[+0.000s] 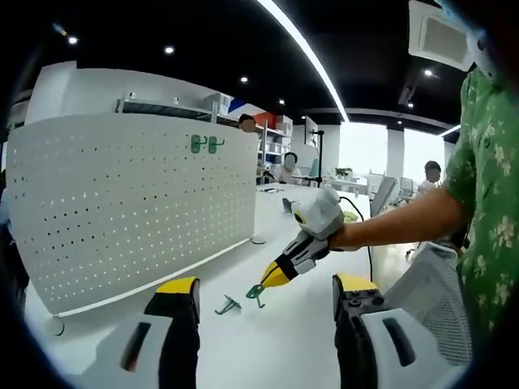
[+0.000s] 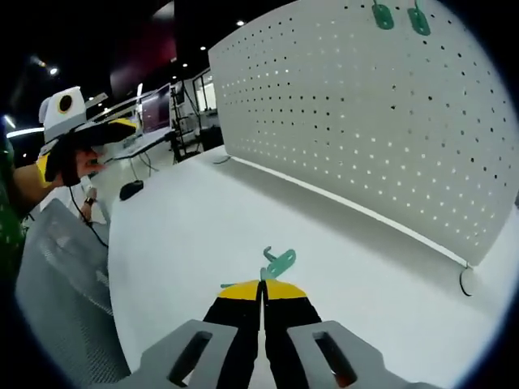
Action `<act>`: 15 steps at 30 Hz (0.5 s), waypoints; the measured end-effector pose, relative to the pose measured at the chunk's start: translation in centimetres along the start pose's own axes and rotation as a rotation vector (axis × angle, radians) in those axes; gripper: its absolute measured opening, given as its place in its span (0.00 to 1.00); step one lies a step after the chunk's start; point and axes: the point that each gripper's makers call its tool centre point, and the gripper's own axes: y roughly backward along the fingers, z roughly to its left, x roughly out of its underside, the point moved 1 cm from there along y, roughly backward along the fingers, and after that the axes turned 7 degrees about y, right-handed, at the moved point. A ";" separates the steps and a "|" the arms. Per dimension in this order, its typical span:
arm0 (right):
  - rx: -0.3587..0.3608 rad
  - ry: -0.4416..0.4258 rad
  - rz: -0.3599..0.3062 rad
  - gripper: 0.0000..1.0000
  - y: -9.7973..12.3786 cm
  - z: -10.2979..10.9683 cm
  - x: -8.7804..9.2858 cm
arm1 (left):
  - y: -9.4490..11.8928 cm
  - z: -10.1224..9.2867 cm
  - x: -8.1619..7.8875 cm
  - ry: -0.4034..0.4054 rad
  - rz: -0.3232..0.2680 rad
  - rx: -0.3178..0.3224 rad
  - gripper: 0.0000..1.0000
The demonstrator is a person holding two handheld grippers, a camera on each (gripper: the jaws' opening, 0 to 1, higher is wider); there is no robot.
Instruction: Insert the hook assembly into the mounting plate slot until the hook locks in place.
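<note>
Pegboard [image 1: 130, 207]: upright on the white surface [image 1: 284, 324]; two green hooks [image 1: 205, 144] hung near its top.
Right gripper [image 1: 258, 289]: jaws clamped on a green hook [image 2: 280, 262], in front of the pegboard.
Loose hook [image 1: 228, 305]: on the surface, just beside the held one.
Left gripper [image 1: 263, 296]: jaws apart, holding nothing.

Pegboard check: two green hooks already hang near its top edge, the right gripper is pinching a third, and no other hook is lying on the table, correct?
Not quite. In the left gripper view a fourth green hook lies loose on the table, beside the hook pinched by the right gripper. The two hanging hooks on the pegboard are as you say.
</note>
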 end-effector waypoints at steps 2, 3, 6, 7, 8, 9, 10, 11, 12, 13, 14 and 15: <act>-0.003 0.002 -0.005 0.00 0.1 0.3 -0.6 | -0.2 -0.1 0.4 -0.020 0.007 -0.001 0.66; -0.003 0.005 -0.007 0.00 0.2 0.4 -0.8 | -0.3 -0.1 0.6 -0.024 0.010 0.001 0.65; -0.005 0.015 -0.014 0.00 0.4 0.8 -1.9 | -0.4 0.0 1.1 -0.045 0.004 0.004 0.64; -0.005 0.015 -0.014 0.00 0.4 0.9 -2.0 | -0.5 0.0 1.2 -0.055 -0.005 0.006 0.63; -0.006 0.016 -0.016 0.00 0.5 1.1 -2.4 | -0.5 0.0 1.2 -0.064 -0.012 0.005 0.62; -0.005 0.017 -0.018 0.00 0.6 1.1 -2.6 | -0.6 0.0 1.3 -0.091 -0.015 0.008 0.60; -0.005 0.018 -0.019 0.00 0.7 1.3 -3.0 | -0.7 0.0 1.4 -0.105 -0.014 0.008 0.59; -0.006 0.020 -0.022 0.00 0.7 1.4 -3.3 | -0.8 0.0 1.5 -0.130 -0.012 0.006 0.58; -0.008 0.021 -0.027 0.00 0.8 1.6 -3.7 | -0.9 0.0 1.6 -0.139 -0.008 0.008 0.57; -0.008 0.020 -0.029 0.00 0.8 1.8 -4.0 | -1.0 -0.1 1.6 -0.151 -0.009 0.010 0.57; -0.010 0.020 -0.035 0.00 0.9 2.0 -4.4 | -1.1 -0.1 1.6 -0.160 -0.011 0.009 0.57; -0.011 0.021 -0.040 0.00 0.9 2.1 -4.6 | -1.1 -0.1 1.5 -0.166 -0.014 0.010 0.56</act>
